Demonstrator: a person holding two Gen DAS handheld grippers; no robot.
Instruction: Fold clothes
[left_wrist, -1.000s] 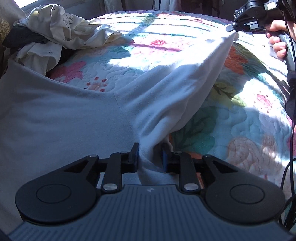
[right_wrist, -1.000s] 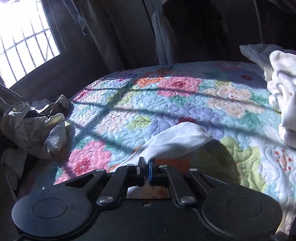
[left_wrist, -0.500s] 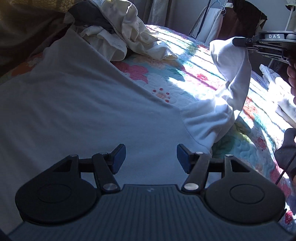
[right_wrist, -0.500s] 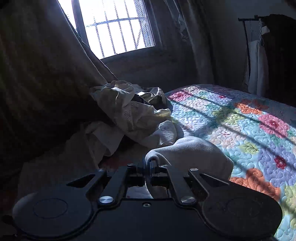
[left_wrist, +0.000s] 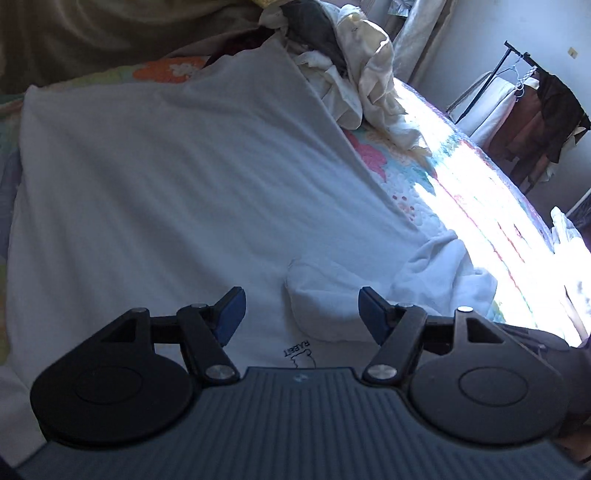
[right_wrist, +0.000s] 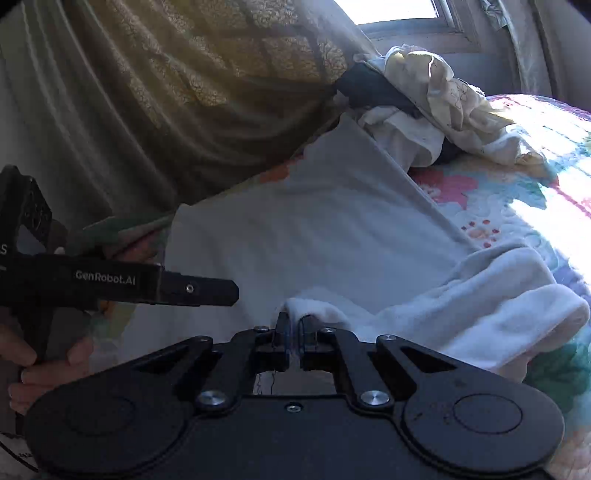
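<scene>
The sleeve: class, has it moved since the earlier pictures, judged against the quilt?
Yes. The sleeve, pinched by the right gripper, was stretched out over the quilt; now it lies folded in across the shirt.

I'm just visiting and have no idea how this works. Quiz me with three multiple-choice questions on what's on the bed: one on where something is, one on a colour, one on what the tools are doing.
1. Where is the pile of crumpled clothes?
A. at the far edge of the bed, under the window
B. on the floor
C. on the white shirt

2. What colour is the spread-out shirt?
A. red
B. white
C. black

3. What is the right tool doing?
A. standing wide open
B. pinching the shirt's sleeve
C. holding a hanger

Answers:
1 A, it sits beyond the shirt.
2 B, plain white cloth.
3 B, white cloth sits between its closed fingers; the left tool is opening, gripping nothing.
</scene>
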